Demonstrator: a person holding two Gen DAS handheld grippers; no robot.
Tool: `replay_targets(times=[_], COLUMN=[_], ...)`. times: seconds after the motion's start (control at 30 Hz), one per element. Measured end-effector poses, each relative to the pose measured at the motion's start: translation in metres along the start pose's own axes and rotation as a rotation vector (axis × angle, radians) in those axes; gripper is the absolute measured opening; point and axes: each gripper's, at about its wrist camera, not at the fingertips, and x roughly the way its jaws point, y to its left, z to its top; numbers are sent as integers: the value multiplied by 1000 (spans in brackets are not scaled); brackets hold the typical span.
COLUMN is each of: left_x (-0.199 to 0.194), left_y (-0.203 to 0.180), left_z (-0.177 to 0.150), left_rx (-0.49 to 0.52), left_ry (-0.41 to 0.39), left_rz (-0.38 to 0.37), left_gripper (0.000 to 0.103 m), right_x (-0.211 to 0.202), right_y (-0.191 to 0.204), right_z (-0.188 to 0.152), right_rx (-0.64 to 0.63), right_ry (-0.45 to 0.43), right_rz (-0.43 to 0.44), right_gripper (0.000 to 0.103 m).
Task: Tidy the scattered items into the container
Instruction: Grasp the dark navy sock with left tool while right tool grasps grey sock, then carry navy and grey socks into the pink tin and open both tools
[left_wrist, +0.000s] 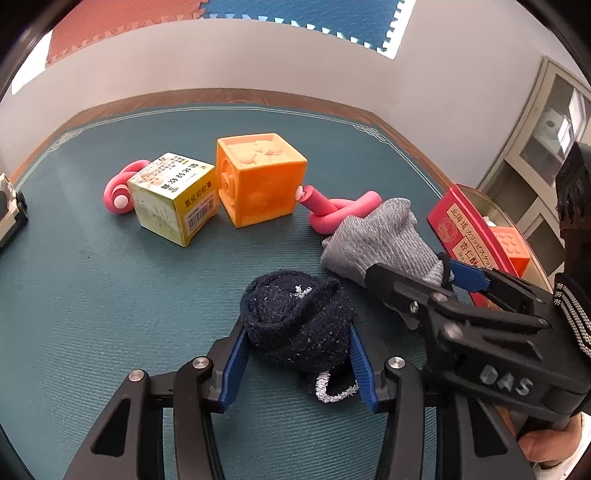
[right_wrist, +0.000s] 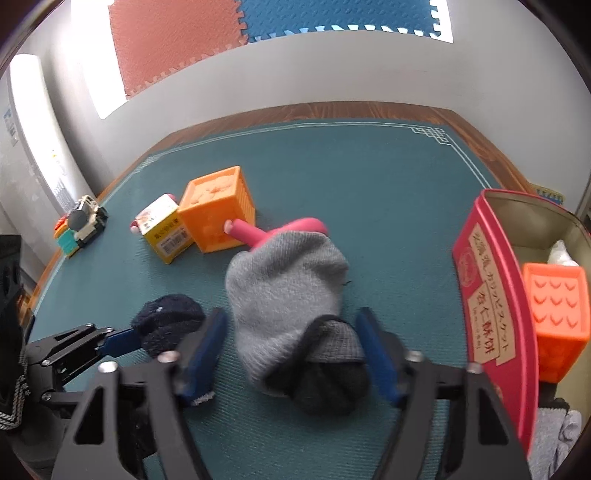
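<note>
A rolled navy sock (left_wrist: 297, 325) lies on the green mat between the blue pads of my left gripper (left_wrist: 297, 350), which touch both its sides; it also shows in the right wrist view (right_wrist: 168, 326). A rolled grey sock (right_wrist: 291, 302) lies between the pads of my open right gripper (right_wrist: 291, 350) with gaps on both sides; it also shows in the left wrist view (left_wrist: 380, 240). The red tin container (right_wrist: 491, 295) stands at the right and holds an orange block (right_wrist: 557, 314).
An orange toy cube (left_wrist: 258, 181), a yellow carton (left_wrist: 173, 197) and pink foam rollers (left_wrist: 118, 192) (left_wrist: 332, 214) lie further back on the mat. A toy vehicle (right_wrist: 81, 223) stands at the mat's left edge. A cabinet (left_wrist: 546, 147) is at the far right.
</note>
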Motion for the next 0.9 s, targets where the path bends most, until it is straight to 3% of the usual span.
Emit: replay_targets(times=[0.07, 0.23, 0.9], left_x=[0, -3, -16], left_y=[4, 6, -6], left_z=[2, 4, 7], left_rx=[-3, -11, 27], left_ry=[-5, -20, -66], left_rz=[2, 15, 0], left_gripper=[52, 52, 52], right_x=[0, -5, -62], right_y=[-1, 2, -5], right_z=[0, -2, -15], right_rx=[12, 13, 85], right_ry=[2, -12, -149], right_rz=[-5, -32, -86], right_gripper=[52, 41, 39])
